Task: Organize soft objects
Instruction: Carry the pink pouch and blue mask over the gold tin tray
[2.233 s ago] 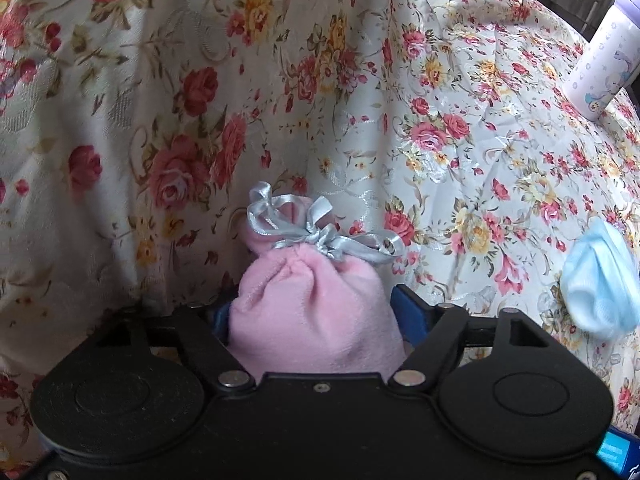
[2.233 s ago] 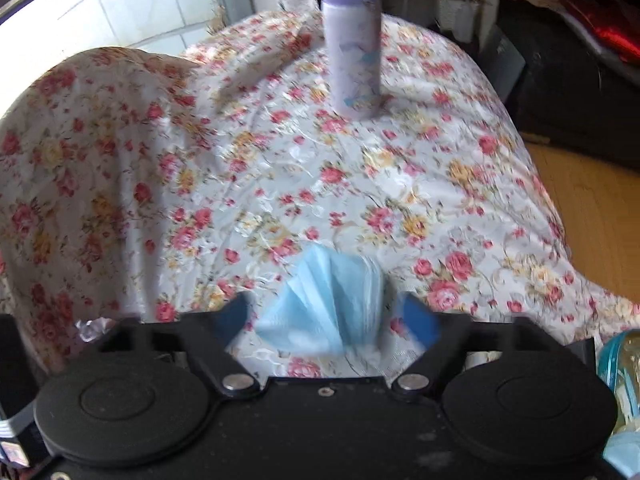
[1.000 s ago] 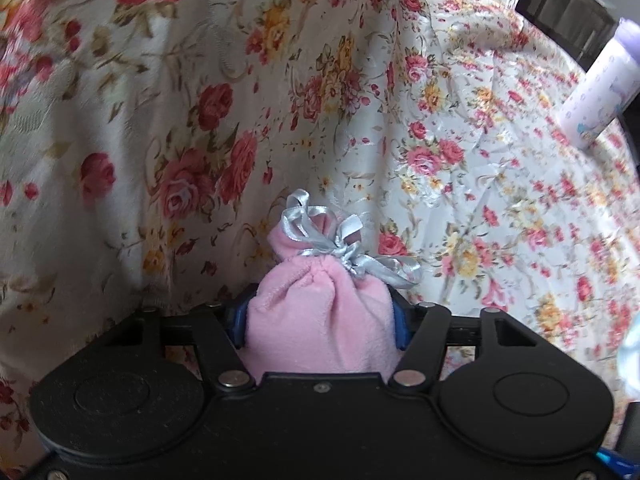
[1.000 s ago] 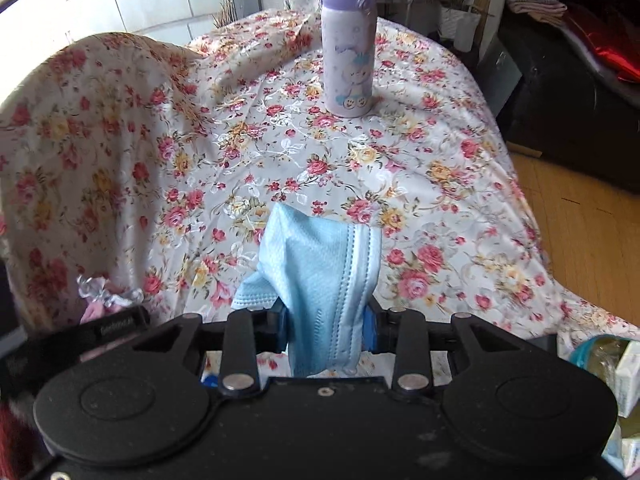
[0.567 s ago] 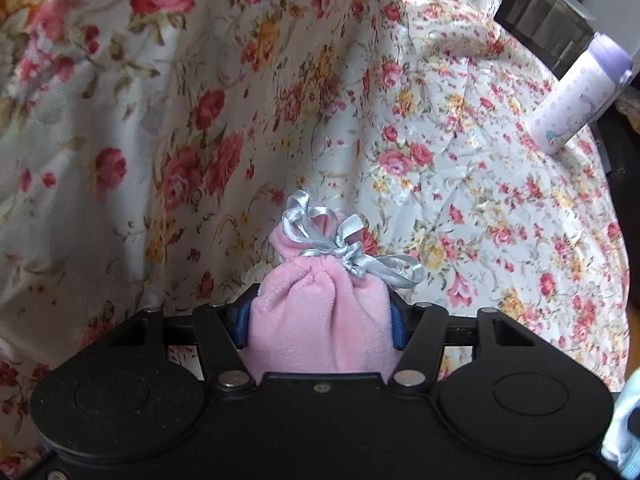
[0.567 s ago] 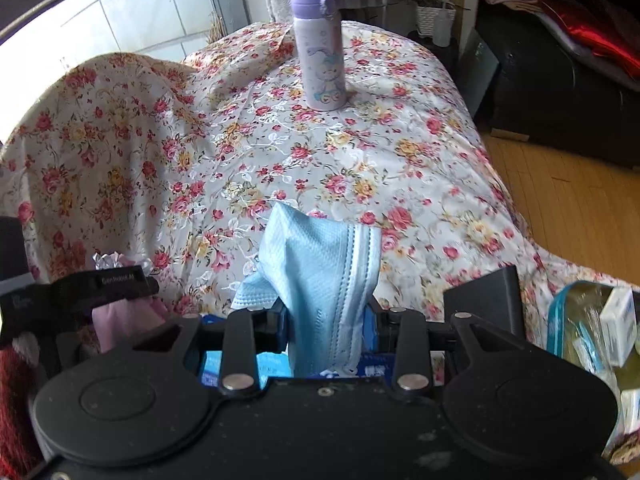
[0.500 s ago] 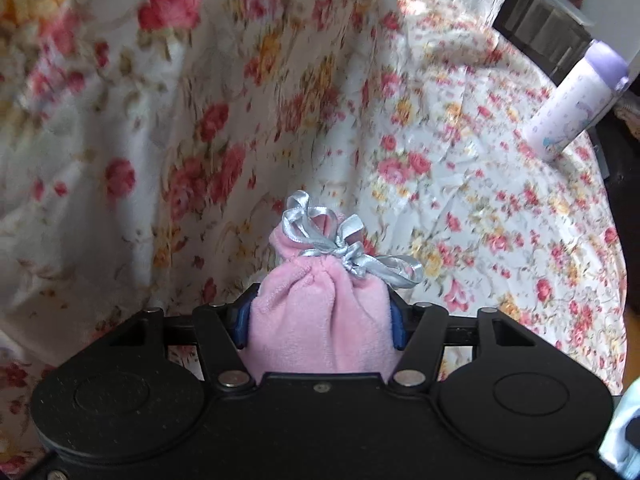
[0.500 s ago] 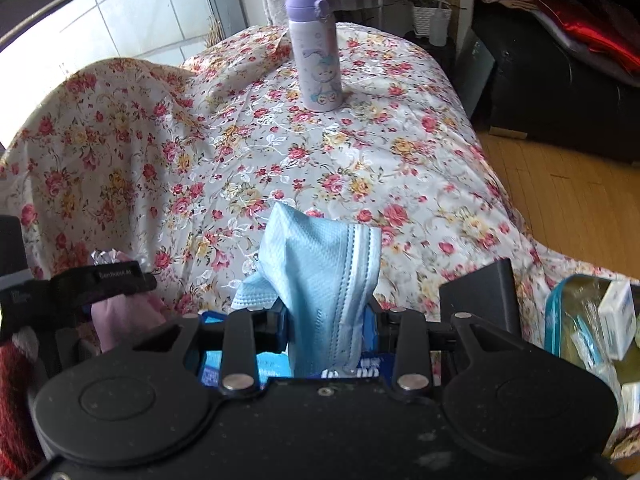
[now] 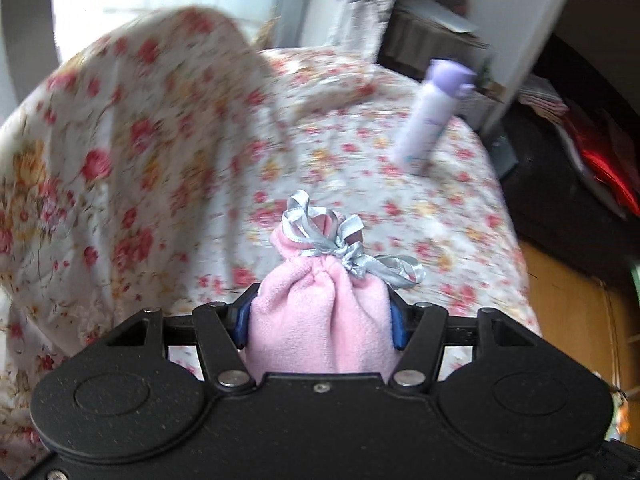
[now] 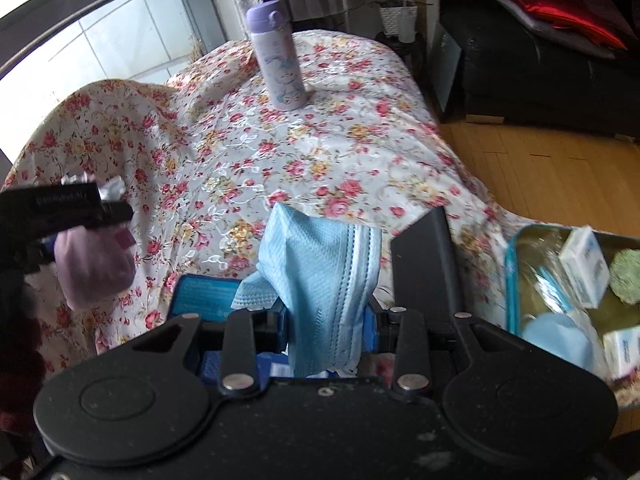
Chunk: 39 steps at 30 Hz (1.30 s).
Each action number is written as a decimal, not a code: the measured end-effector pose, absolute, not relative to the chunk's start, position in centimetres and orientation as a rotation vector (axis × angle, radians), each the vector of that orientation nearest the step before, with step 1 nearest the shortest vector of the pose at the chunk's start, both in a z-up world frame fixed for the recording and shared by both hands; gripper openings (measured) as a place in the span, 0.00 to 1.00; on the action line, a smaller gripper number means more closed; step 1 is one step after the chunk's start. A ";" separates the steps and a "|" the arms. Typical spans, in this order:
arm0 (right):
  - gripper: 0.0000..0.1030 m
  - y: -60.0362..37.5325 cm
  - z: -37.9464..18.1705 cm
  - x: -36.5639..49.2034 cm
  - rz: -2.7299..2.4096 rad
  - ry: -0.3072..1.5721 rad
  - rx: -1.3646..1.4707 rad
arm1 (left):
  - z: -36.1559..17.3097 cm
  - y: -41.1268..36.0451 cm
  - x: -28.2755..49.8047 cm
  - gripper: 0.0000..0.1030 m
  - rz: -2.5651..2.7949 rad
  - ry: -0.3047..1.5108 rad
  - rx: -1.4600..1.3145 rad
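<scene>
Pink velvet and blue mask fabric, one soft item clamped in each gripper above the flowered cloth.

Left gripper [image 9: 320, 316] is closed on the pink pouch [image 9: 320, 320], its grey ribbon [image 9: 340, 248] tied at the neck; right gripper [image 10: 328, 320] pinches the folded blue face mask [image 10: 324, 280]. Both are lifted clear of the floral tablecloth [image 10: 320, 152], where a purple bottle [image 10: 278, 60] stands upright. At the right edge, a blue-rimmed clear container [image 10: 516, 280] holds small boxes.

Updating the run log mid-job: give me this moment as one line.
left hand-held gripper: shut on pink pouch | right hand-held gripper: shut on blue mask | both lifted off floral cloth | bottle upright
</scene>
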State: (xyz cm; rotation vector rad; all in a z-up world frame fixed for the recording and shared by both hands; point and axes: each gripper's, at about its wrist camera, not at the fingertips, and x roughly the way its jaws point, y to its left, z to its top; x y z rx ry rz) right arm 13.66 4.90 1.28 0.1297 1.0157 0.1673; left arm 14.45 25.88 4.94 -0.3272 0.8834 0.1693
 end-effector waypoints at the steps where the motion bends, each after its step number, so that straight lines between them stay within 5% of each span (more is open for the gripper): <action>1: 0.33 4.5 1.3 13.2 0.163 1.012 0.132 | 5.4 25.1 14.2 0.55 0.148 0.884 -0.320; 24: 0.33 -12.6 -1.1 1.7 -0.167 1.009 0.301 | 6.0 6.4 9.3 0.55 -0.284 1.033 -0.080; 39: 0.33 -24.4 -1.9 1.4 -0.395 0.893 0.431 | 5.4 -5.0 13.4 0.55 -0.388 1.045 -0.017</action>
